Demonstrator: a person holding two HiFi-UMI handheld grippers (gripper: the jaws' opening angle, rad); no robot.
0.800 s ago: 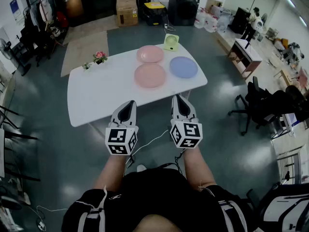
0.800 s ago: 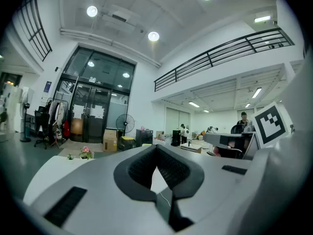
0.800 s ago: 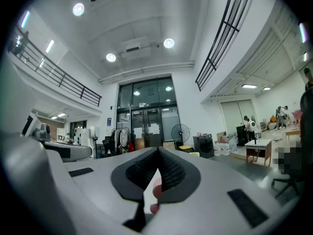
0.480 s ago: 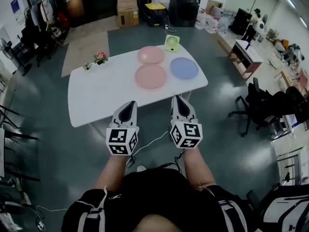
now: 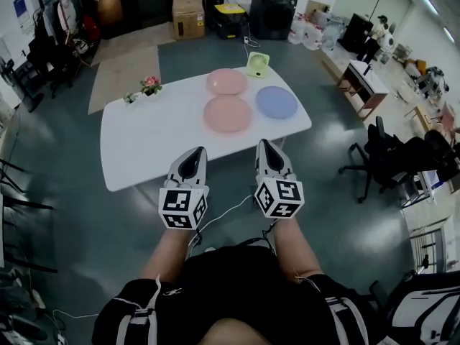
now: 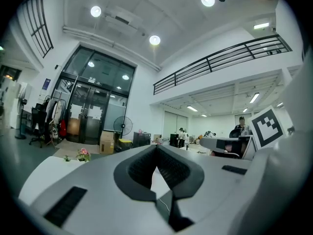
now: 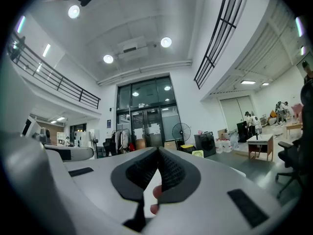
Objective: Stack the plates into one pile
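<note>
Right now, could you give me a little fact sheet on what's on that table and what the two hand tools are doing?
Table: white table
Plates: far pink plate, near pink plate, blue plate
Stacking: none; all three lie flat, side by side
Other items: flower pot, small green object at the far edge
Left gripper: shut, empty, short of the table
Right gripper: shut, empty, short of the table
</note>
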